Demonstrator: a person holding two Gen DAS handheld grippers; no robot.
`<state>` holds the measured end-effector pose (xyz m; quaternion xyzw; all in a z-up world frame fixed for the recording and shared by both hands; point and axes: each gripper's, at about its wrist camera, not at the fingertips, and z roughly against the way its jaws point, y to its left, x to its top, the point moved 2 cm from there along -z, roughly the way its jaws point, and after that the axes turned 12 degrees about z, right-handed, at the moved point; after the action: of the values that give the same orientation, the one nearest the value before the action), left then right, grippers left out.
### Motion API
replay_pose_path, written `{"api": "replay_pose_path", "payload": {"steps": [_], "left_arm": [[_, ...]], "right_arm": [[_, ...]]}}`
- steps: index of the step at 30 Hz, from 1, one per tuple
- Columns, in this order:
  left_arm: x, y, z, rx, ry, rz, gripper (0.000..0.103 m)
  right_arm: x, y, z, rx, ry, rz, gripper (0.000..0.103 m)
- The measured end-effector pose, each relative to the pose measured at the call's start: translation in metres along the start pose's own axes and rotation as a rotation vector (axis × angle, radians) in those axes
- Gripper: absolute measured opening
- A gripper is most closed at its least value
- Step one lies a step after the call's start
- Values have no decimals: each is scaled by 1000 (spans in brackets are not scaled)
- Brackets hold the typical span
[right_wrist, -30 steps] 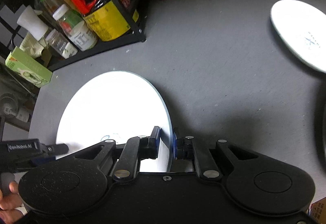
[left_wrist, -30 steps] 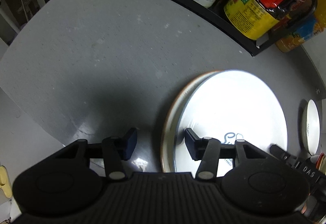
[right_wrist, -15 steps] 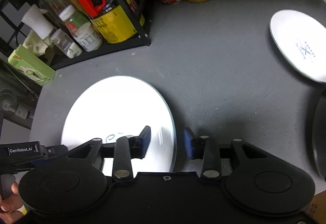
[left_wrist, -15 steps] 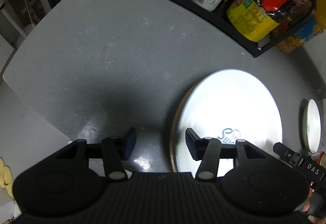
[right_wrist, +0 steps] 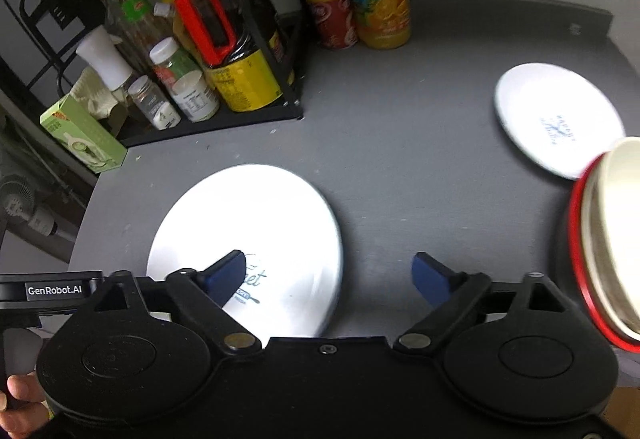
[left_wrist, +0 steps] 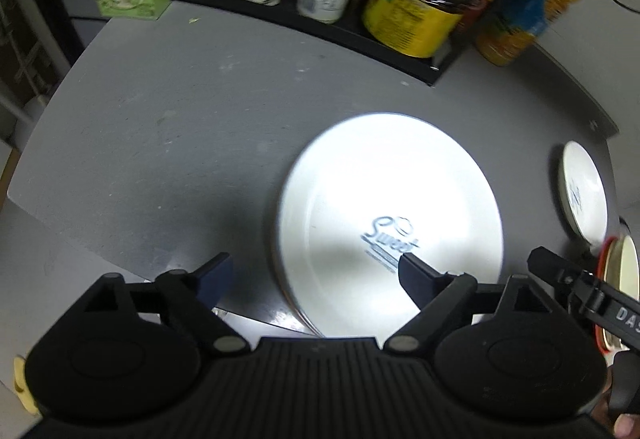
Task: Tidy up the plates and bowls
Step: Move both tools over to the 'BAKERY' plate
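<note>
Large white round plate [left_wrist: 390,215], glossy, blue script print, lies flat on the grey matte countertop [left_wrist: 180,127] close to its front edge; a second rim shows just beneath on its left side. Bare counter lies open to its left and behind.

Left gripper [left_wrist: 314,275]: jaws have just been opening, now wide, pads clear of the plate, nothing held. Right gripper [right_wrist: 328,277]: likewise just opened, spread wide, empty, above the plate's right rim.

Smaller white plate [right_wrist: 558,125] lies well apart, beside a red-rimmed cream bowl [right_wrist: 608,243].

Black wire rack [right_wrist: 256,95] holds jars and bottles.
</note>
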<state>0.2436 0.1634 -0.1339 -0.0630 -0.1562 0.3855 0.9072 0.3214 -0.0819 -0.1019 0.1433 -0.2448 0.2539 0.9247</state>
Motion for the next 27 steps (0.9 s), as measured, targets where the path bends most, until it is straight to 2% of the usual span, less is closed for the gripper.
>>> {"api": "replay_pose_path", "payload": {"steps": [3,12,18,20,27], "left_arm": [[-5,-13,3,-28,-2,-31,89],[-21,-58,15,-63,-30,-141,95],[-29,-85,21,-105,-34,-202,98],[-29,-95,23,-120,-31,-214,102],[-31,-137,29,-182,-30,-280,103]], "right_arm": [[-4,-6,14,-15,-26,-11,96],[-11,-32,55,-98,-113,-33,97],[-12,-49,65,-123,-133,-62,97],[-11,-53,68,-138,-137,-63,97],[-8,-77,81,-160,-154,-67,97]]}}
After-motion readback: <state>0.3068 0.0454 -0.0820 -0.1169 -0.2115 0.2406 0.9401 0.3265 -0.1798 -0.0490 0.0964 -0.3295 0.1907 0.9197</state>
